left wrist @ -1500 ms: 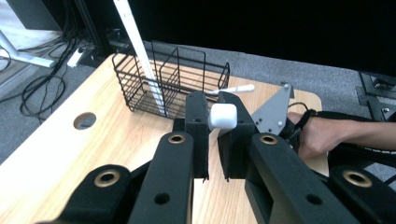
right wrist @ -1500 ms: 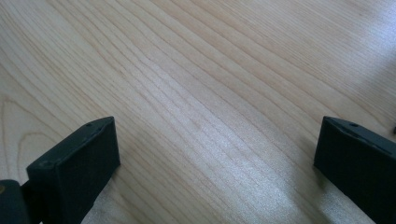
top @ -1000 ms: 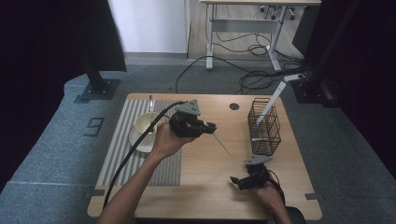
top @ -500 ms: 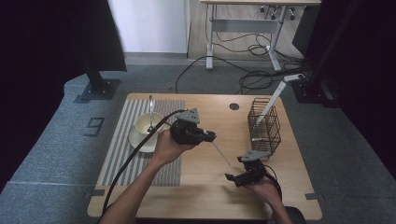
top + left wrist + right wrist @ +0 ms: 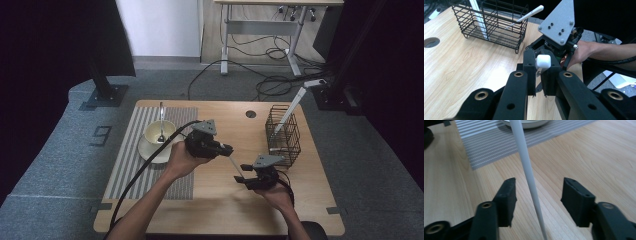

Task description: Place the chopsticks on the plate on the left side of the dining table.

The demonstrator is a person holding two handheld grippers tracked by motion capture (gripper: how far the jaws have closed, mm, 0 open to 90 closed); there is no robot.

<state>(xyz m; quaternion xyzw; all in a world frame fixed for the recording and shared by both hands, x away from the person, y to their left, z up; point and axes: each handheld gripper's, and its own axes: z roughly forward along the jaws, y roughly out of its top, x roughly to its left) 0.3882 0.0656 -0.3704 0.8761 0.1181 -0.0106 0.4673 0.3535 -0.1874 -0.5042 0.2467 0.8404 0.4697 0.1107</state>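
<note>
White plastic chopstick (image 5: 527, 175) runs up the middle of the right gripper view, passing between the two black jaws with a clear gap on either side; neither pad touches it. The right gripper (image 5: 246, 173) has its jaws about half apart, having just been closing, chopstick between them but not yet pinched. In the high view this gripper sits near the front right of the wooden table (image 5: 215, 210), held in the right hand (image 5: 278, 196).

Next out, the left gripper (image 5: 229, 150) is clamped narrow on the thick end of the same chopstick; in the left gripper view the square white end (image 5: 543, 61) sticks up between the closed pads. The stick slopes from the left jaws down toward the right gripper, held above the table top.

Left of the left hand (image 5: 181, 159), a cream bowl (image 5: 160, 132) on a saucer sits on a grey striped mat (image 5: 132, 160), with a metal spoon (image 5: 161, 120) standing in it.

Farther right, a black wire basket (image 5: 284, 137) holds a second white chopstick (image 5: 290, 107), leaning out over the rim.
</note>
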